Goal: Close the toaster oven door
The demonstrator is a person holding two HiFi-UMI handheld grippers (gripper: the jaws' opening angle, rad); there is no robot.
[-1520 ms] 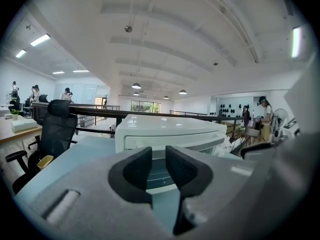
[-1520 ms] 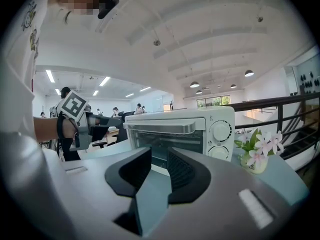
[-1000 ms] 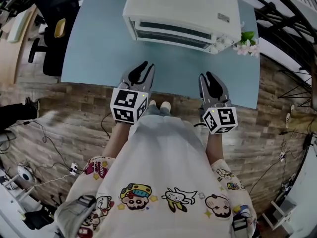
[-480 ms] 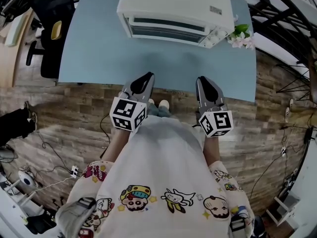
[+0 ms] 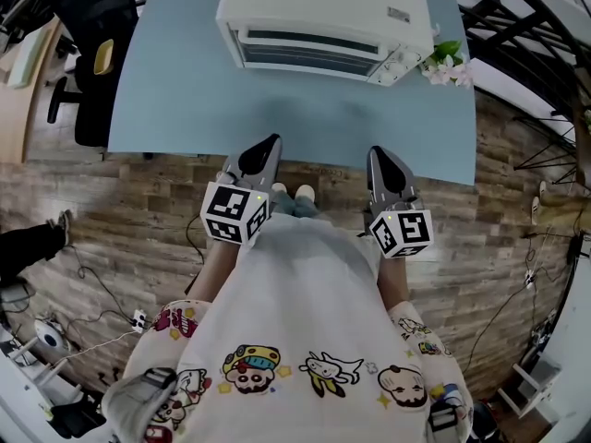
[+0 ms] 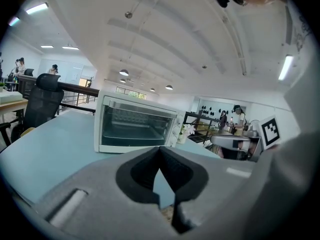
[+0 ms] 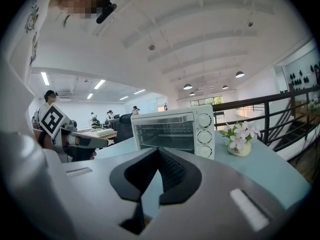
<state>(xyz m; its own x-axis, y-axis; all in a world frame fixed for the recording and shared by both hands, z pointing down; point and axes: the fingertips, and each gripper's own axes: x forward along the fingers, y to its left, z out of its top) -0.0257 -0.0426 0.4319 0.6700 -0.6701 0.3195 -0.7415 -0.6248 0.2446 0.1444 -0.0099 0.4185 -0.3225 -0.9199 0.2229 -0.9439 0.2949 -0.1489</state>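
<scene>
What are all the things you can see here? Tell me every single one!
toaster oven: one, white, door shut, on the far side of the table
table: one, light blue, in front of the person
potted flowers: one, pink-white blossoms, on the table to the right of the oven
office chair: one, black, left of the table
floor: brown wood planks, under everything
cables: a few, thin, on the floor at the left
shirt: one, white with cartoon figures
shoes: two, pale, between the grippers
left gripper: one, grey, shut, empty, at the table's near edge
right gripper: one, grey, shut, empty, at the table's near edge
</scene>
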